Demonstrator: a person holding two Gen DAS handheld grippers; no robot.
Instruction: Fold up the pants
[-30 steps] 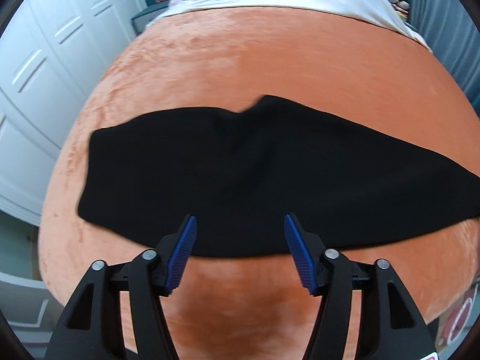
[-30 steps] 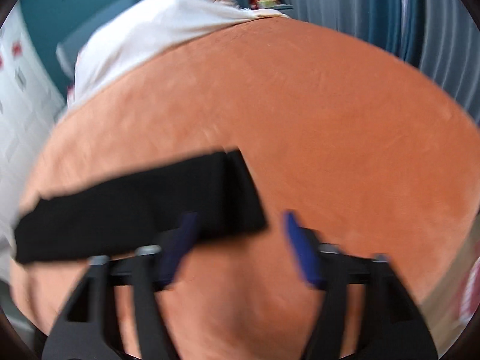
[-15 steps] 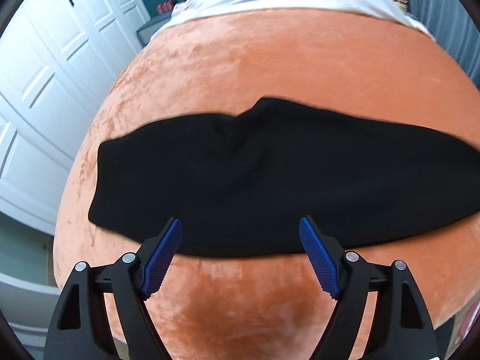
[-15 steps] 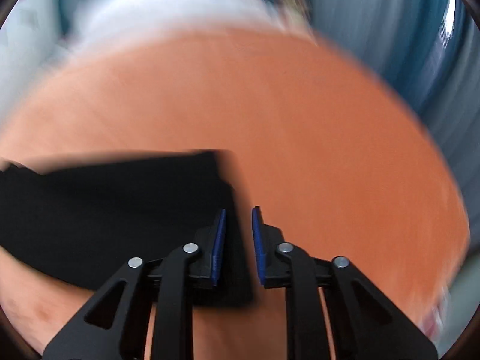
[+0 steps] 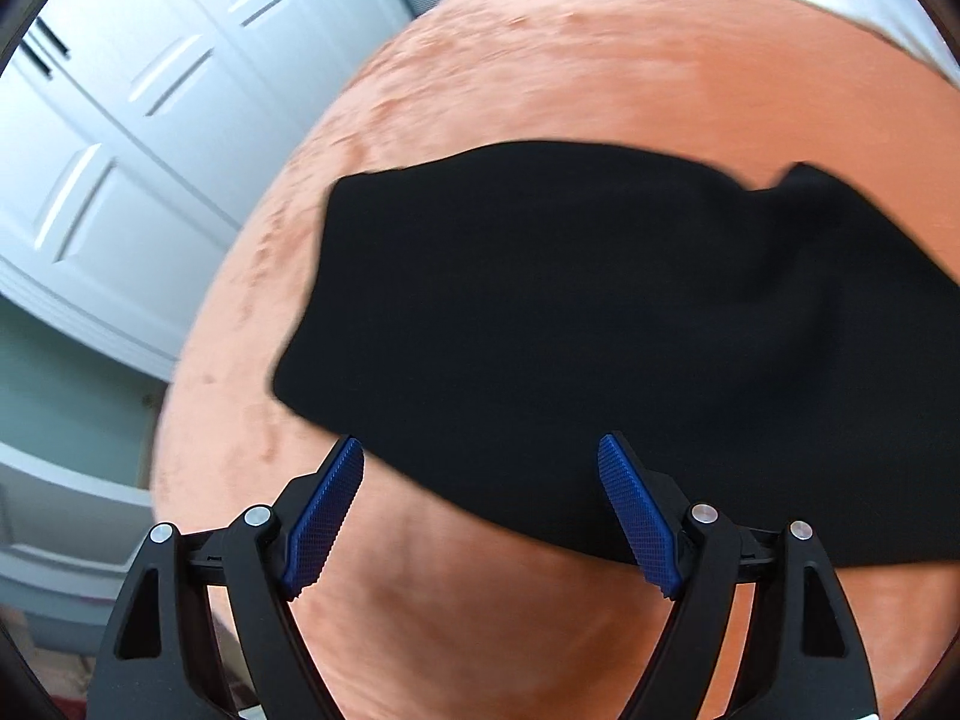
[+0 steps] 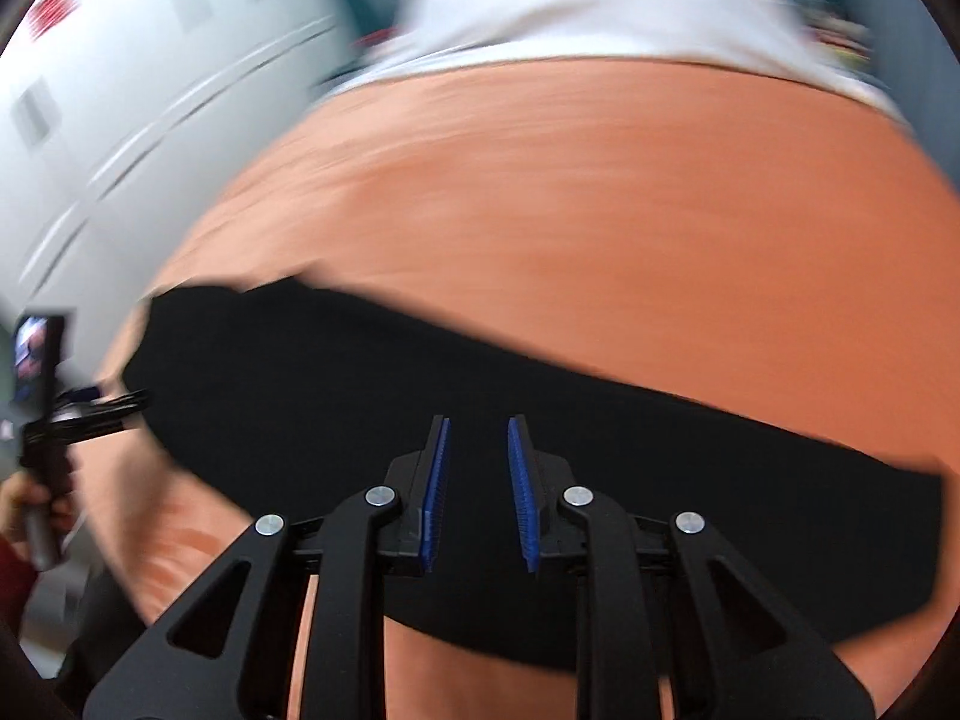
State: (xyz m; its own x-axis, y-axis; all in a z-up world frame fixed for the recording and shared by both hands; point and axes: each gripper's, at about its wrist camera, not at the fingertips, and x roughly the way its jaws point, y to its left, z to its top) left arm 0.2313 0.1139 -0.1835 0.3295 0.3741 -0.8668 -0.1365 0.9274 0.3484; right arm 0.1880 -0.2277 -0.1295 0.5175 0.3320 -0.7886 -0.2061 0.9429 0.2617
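While the black pants (image 5: 600, 324) lie spread flat in a long band across the orange bed cover (image 5: 600, 60), both grippers hover over their near edge. In the left wrist view, the left gripper (image 5: 480, 507) has its jaws wide apart, with the blue pads (image 5: 327, 510) on either side of the near hem; nothing is pinched between them, and the cloth edge runs across the gap just beyond the tips. One end of the pants sits near the cover's left side, by the white cupboard doors (image 5: 120, 150).

From the right wrist view, which is blurred, the right gripper (image 6: 477, 480) stands over the middle of the pants (image 6: 300, 396), its jaws close together but opening slightly, a narrow gap showing between them. Black cloth lies behind that gap, yet whether any fold is caught in it cannot be told. At the left edge of this view a hand (image 6: 24, 510) holds the other gripper's handle. White bedding (image 6: 600, 6) lies at the far end of the cover (image 6: 600, 210).
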